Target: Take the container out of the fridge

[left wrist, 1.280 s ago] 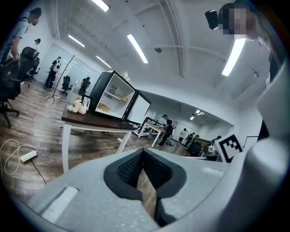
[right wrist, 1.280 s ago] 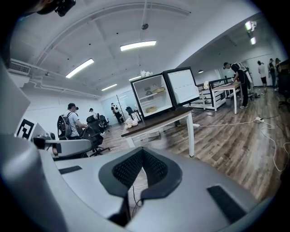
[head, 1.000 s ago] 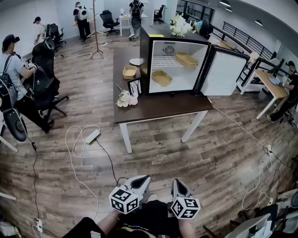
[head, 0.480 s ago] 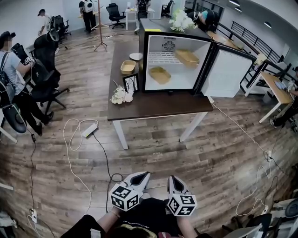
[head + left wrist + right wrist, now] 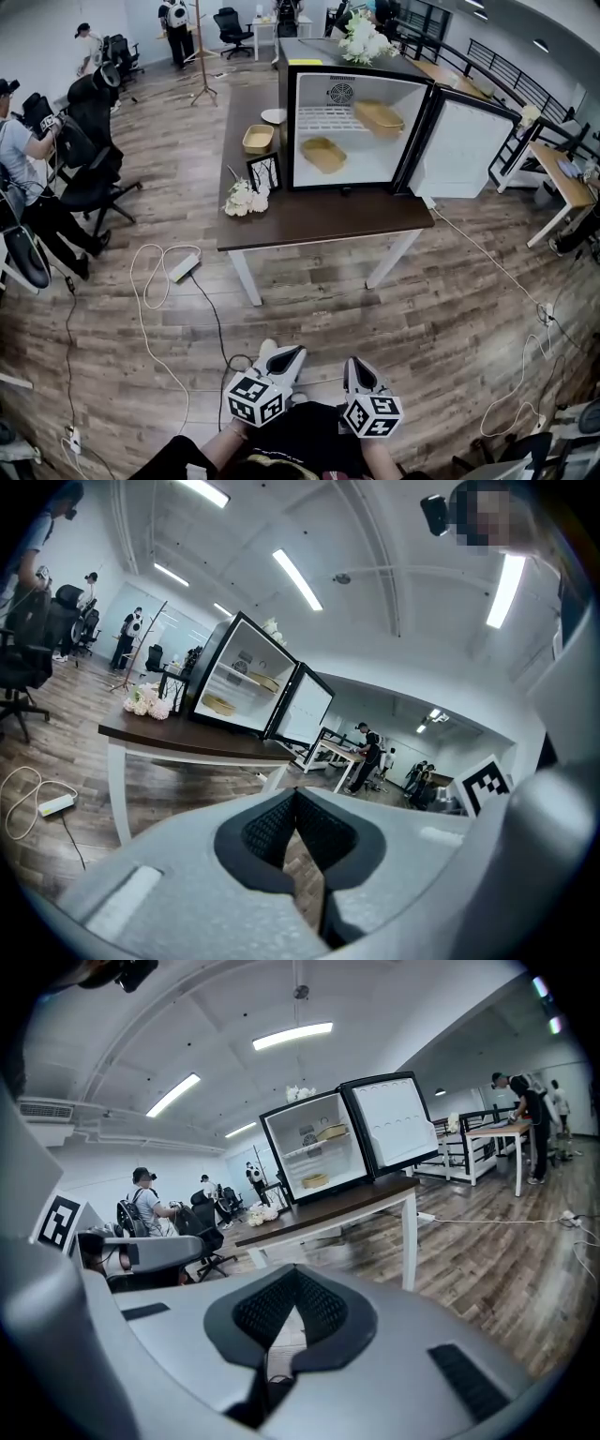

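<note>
Room: fridge [image 5: 366, 161] far off, door open.
Grippers: left gripper [image 5: 284, 357], right gripper [image 5: 354, 369] clenched, empty.
Container [image 5: 323, 155]: we open up before reaching it.

Head view: high up, facing forward and steeply down, well back from the table [image 5: 319, 217] and the open fridge [image 5: 361, 131]. Left and right gripper views: much lower, facing along their own jaws, equally distant. All three share fridge and table.
</note>
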A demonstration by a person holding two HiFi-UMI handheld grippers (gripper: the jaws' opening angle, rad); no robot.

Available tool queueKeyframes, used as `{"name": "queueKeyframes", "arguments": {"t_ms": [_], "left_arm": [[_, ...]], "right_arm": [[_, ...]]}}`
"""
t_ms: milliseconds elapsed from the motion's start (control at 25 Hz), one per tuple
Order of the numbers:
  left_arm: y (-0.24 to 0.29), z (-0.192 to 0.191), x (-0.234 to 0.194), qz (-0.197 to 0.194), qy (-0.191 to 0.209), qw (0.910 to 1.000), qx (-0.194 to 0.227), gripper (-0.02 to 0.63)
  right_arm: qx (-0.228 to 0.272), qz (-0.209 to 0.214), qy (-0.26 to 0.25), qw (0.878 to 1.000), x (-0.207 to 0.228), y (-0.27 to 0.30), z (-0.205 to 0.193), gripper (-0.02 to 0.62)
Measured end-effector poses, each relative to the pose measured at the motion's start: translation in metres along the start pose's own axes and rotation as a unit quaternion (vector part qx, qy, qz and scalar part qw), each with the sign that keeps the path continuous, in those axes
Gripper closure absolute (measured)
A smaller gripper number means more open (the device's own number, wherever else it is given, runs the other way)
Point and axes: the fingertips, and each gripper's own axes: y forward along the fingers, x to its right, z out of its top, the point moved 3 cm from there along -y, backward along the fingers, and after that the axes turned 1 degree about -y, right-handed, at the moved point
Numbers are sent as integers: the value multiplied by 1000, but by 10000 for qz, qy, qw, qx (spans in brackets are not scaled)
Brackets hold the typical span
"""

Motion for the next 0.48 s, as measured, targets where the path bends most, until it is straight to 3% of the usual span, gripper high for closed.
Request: {"name": "queueKeyframes", "arguments": {"t_ms": [480], "left_arm": [[41,34,-58,-72,-36,10000,-51,598]], "right_arm": [[100,-234,23,9997,6,66,32,589]]}}
